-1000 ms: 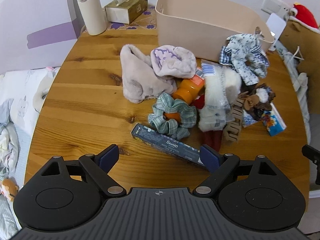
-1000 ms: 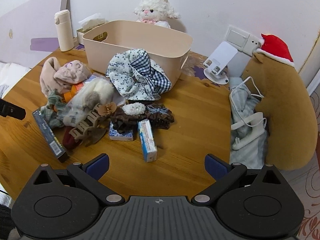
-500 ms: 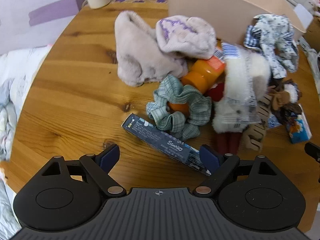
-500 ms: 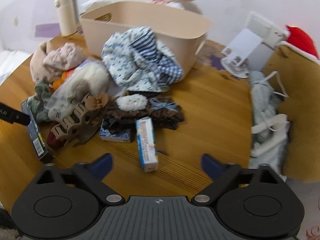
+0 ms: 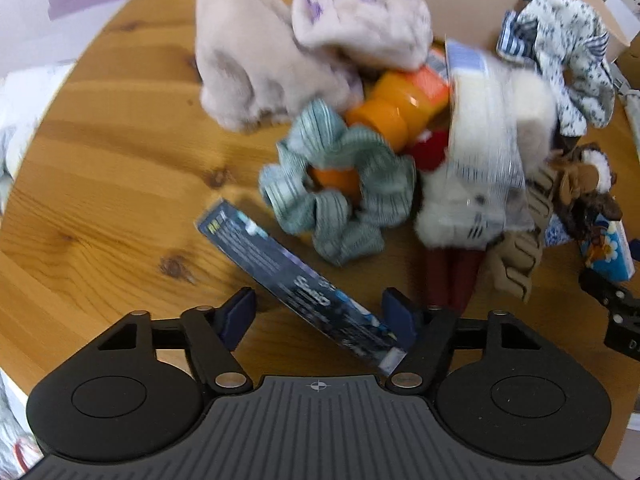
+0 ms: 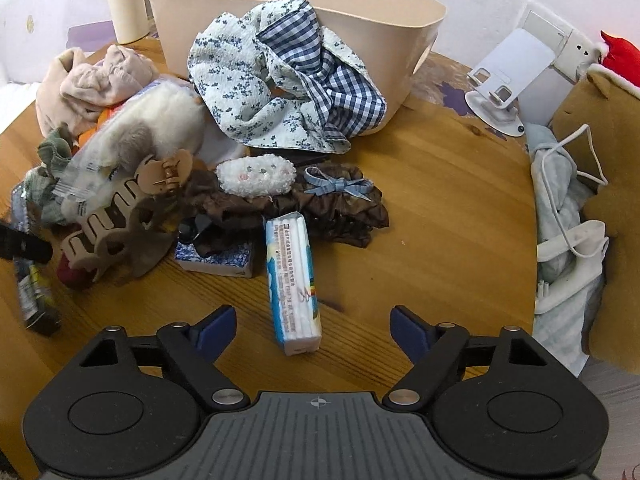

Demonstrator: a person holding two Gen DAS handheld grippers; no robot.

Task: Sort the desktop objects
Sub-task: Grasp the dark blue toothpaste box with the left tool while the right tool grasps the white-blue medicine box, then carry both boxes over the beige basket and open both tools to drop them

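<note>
The left gripper [image 5: 324, 312] hung low over the wooden table [image 5: 100, 168], pointing steeply down. Its jaws had just been closing, and the near end of the dark box [image 5: 296, 280] lay between them. The right pad [image 5: 396, 314] seemed to be at the edge of the box, but the left pad [image 5: 240, 312] stood clear of it, so the box was not clamped and still lay flat on the table. Just beyond the box lay the green scrunchie [image 5: 340, 196], with an orange bottle [image 5: 400, 108] partly under it and pink fluffy cloths [image 5: 280, 52] behind.

The right gripper [image 6: 312, 330] was also low over the table. Its jaws had just been closing too, yet both pads were well apart from the tissue pack [image 6: 294, 276], whose near end lay between them. It gripped nothing. Behind the pack were a brown scrunchie [image 6: 340, 212], a beige hair claw [image 6: 132, 216] and a blue floral cloth [image 6: 288, 76], which leaned on the beige bin [image 6: 400, 20]. A white phone stand [image 6: 504, 80] stood at the far right of the table.
</note>
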